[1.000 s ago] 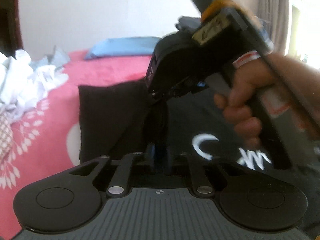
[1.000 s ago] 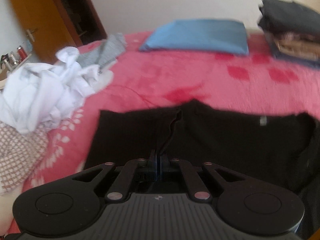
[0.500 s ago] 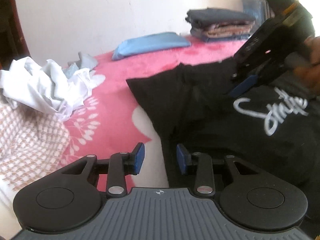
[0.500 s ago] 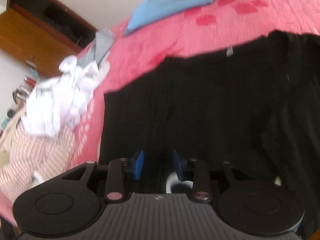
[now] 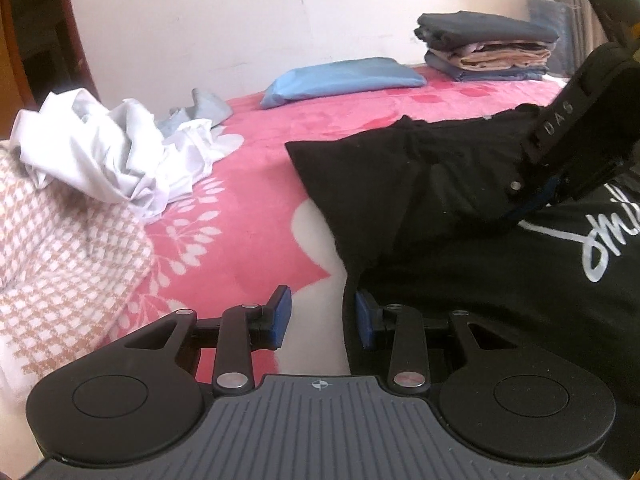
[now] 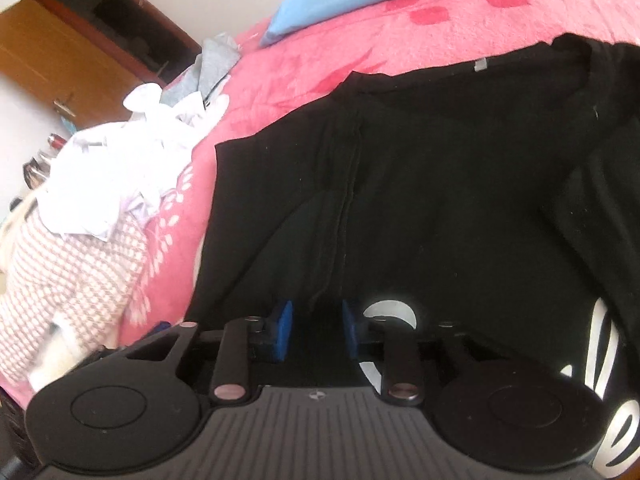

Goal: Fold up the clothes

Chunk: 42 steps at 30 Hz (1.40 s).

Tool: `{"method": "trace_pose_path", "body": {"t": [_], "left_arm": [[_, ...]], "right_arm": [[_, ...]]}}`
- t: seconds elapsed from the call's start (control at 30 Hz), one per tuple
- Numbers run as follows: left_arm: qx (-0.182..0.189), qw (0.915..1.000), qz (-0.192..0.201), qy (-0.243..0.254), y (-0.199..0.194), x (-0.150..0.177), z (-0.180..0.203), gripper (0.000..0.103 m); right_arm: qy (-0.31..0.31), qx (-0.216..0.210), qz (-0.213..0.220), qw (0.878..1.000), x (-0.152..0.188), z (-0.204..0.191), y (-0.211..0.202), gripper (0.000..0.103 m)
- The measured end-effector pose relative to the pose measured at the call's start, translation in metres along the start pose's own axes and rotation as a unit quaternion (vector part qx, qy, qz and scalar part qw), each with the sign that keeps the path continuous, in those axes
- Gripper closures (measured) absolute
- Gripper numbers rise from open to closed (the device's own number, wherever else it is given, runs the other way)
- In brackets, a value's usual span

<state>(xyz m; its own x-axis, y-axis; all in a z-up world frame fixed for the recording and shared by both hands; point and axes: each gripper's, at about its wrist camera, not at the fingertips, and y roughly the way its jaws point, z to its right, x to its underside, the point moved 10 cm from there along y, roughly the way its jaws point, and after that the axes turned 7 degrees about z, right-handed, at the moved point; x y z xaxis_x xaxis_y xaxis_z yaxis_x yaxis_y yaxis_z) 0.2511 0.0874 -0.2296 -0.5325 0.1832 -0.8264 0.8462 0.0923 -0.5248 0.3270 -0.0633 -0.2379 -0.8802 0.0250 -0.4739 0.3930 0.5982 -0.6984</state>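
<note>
A black T-shirt (image 5: 460,264) with white lettering lies spread on the pink bed cover (image 5: 248,208), its left side folded inward over the chest. My left gripper (image 5: 322,318) is open at the shirt's left edge. Its right pad touches the hem and only bedding shows between the pads. In the right wrist view the shirt (image 6: 440,168) fills the middle. My right gripper (image 6: 316,326) hovers low over the folded sleeve; its jaws are closing, with black fabric in the gap and a gap still showing. The right gripper (image 5: 528,208) also shows at the right of the left wrist view.
A crumpled pile of white clothes (image 5: 108,160) and a pink checked cloth (image 5: 60,248) lie at the left of the bed. A blue pillow (image 5: 344,80) and a stack of folded clothes (image 5: 488,48) sit by the far wall. A wooden wardrobe (image 6: 60,60) stands beyond.
A second ago both grippers were shut on a raised fold of black fabric. Both have let go, the fold lies flat, and the left gripper has moved out to the shirt's left edge.
</note>
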Motion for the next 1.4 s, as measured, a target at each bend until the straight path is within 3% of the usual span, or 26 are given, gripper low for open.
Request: {"method": "trace_pose_path", "body": {"t": [0.03, 0.1, 0.37, 0.53, 0.8, 0.97, 1.07, 1.17, 1.23, 1.4], "left_arm": [[-0.003, 1.0, 0.001, 0.001, 0.0, 0.001, 0.0, 0.068], [-0.009, 1.0, 0.002, 0.001, 0.0, 0.002, -0.002, 0.068], [-0.014, 0.9999, 0.0, -0.008, 0.0, 0.004, -0.006, 0.068], [-0.013, 0.9999, 0.001, -0.01, 0.001, 0.005, -0.007, 0.068], [-0.005, 1.0, 0.003, -0.001, -0.012, 0.006, -0.014, 0.068], [-0.021, 0.9993, 0.022, -0.022, -0.031, -0.006, -0.03, 0.068], [-0.003, 0.9981, 0.03, -0.054, -0.027, -0.019, -0.03, 0.068], [0.011, 0.9981, 0.023, -0.057, -0.009, -0.024, -0.017, 0.068], [0.014, 0.9979, 0.006, -0.064, 0.004, -0.02, -0.011, 0.068], [0.01, 0.9963, -0.019, -0.084, 0.02, -0.009, -0.011, 0.069]], "right_arm": [[-0.002, 0.004, 0.001, 1.0, 0.0, 0.0, 0.0, 0.099], [-0.003, 0.002, 0.006, 1.0, 0.0, -0.003, -0.006, 0.1], [0.035, -0.01, 0.01, 0.999, 0.008, -0.002, -0.025, 0.1], [0.044, 0.011, 0.001, 0.999, 0.023, 0.009, -0.016, 0.1], [-0.029, 0.038, 0.0, 0.999, 0.02, 0.001, -0.024, 0.095], [-0.076, 0.065, 0.041, 0.994, -0.006, 0.0, -0.042, 0.095], [-0.074, 0.066, 0.069, 0.993, -0.03, -0.001, -0.041, 0.095], [-0.05, 0.064, 0.081, 0.993, -0.053, 0.0, -0.024, 0.094], [-0.009, 0.061, 0.084, 0.995, -0.066, 0.008, -0.008, 0.087], [0.071, 0.051, 0.082, 0.993, -0.088, 0.023, 0.023, 0.085]]}}
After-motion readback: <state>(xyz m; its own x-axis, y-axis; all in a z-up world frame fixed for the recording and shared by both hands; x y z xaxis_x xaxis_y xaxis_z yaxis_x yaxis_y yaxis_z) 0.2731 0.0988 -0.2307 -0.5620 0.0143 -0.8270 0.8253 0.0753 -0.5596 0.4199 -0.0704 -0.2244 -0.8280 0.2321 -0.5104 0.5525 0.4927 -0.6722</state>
